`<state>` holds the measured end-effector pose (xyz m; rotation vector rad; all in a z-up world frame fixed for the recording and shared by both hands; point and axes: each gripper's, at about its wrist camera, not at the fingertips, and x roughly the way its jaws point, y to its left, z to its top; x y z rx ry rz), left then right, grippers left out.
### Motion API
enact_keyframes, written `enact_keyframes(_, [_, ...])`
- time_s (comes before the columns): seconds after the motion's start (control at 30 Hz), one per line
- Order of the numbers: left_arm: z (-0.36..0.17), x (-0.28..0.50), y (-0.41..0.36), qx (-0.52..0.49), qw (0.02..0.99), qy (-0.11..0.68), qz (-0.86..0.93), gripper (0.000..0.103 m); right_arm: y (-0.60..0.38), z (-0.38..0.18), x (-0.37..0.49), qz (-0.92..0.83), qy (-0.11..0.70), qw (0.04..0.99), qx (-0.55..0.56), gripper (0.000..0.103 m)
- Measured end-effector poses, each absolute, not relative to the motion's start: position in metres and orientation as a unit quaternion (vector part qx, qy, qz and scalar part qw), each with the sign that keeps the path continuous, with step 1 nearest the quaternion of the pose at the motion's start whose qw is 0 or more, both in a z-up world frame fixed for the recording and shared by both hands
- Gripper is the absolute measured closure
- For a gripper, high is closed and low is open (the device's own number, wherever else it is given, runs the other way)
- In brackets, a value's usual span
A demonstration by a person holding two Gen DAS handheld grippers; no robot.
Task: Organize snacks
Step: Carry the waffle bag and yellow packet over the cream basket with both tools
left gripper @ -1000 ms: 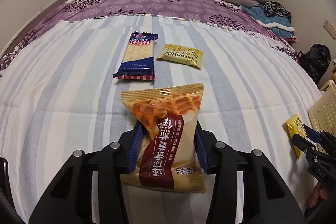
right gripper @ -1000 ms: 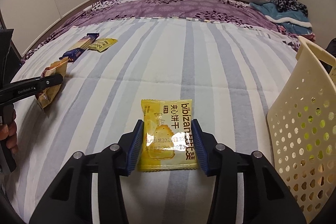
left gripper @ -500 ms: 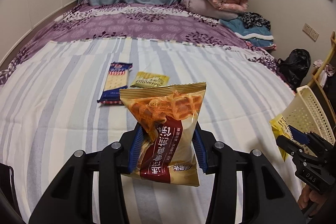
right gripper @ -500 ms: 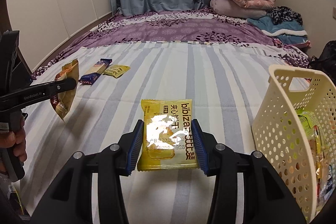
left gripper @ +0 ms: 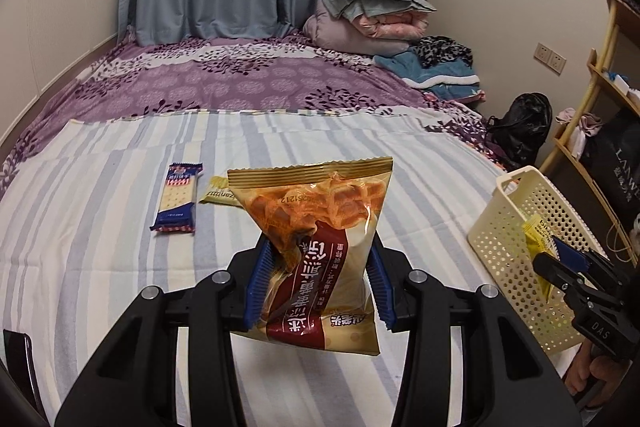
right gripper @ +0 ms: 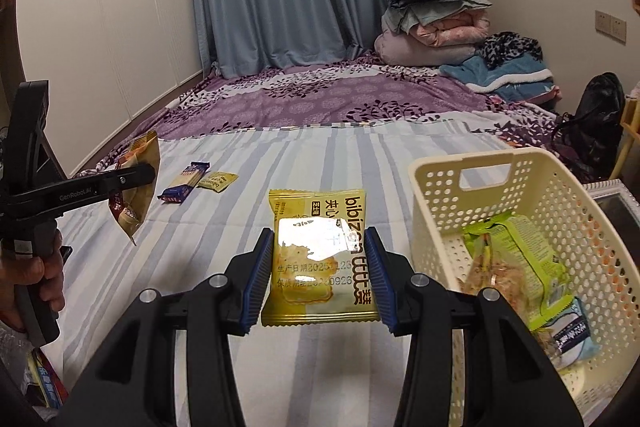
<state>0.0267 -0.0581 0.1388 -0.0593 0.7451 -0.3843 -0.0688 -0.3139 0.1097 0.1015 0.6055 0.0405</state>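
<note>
Blue-padded fingers (left gripper: pixel 258 281) of the left tool (left gripper: pixel 318 283) are pressed against both sides of a gold and dark-red waffle snack bag (left gripper: pixel 320 247), pinching it in the air above the striped blue, grey and white bed sheet (left gripper: pixel 80 259). The bag stands roughly upright between the fingers, with its crimped top edge pointing away from the camera. In the right wrist view the same bag (right gripper: pixel 134 195) hangs from the left tool (right gripper: pixel 128 183) at the left side of the bed. The right tool (right gripper: pixel 320 275) pinches a flat yellow biscuit packet (right gripper: pixel 320 259) by its two side edges; the packet lies nearly level, raised off the sheet, just beside the near left wall of a cream perforated plastic basket (right gripper: pixel 436 227). In the left wrist view the right tool (left gripper: pixel 560 263) and its yellow packet (left gripper: pixel 536 231) appear directly in front of that basket (left gripper: pixel 504 239). Inside the basket lie a light-green snack packet (right gripper: pixel 516 247) and a pale-blue packet (right gripper: pixel 572 335), one partly over the other. On the sheet, well apart from both tools, a long blue and cream cracker pack (left gripper: pixel 178 197) lies flat, with a small yellow packet (left gripper: pixel 218 193) just beside it. Purple floral bedding (left gripper: pixel 240 87) covers the far part of the bed.
</note>
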Motion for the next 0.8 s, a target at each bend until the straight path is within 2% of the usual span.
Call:
enact_keyframes(0.33, [0.160, 0.008, -0.095, -0.011, 0.910, 0.347, -0.228, 0.058, -0.387, 0.127, -0.119, -0.067, 0.263, 0.959, 0.087, 0.057])
enact_keyframes(0.73, [0.176, -0.012, -0.142, 0.015, 0.901, 0.338, -0.273, 0.058, -0.446, 0.102, -0.153, -0.146, 0.275, 0.942, 0.124, 0.056])
enact_keyframes(0.8, [0.178, -0.015, -0.150, 0.019, 0.899, 0.337, -0.280, 0.058, -0.449, 0.098, -0.157, -0.150, 0.273, 0.941, 0.131, 0.047])
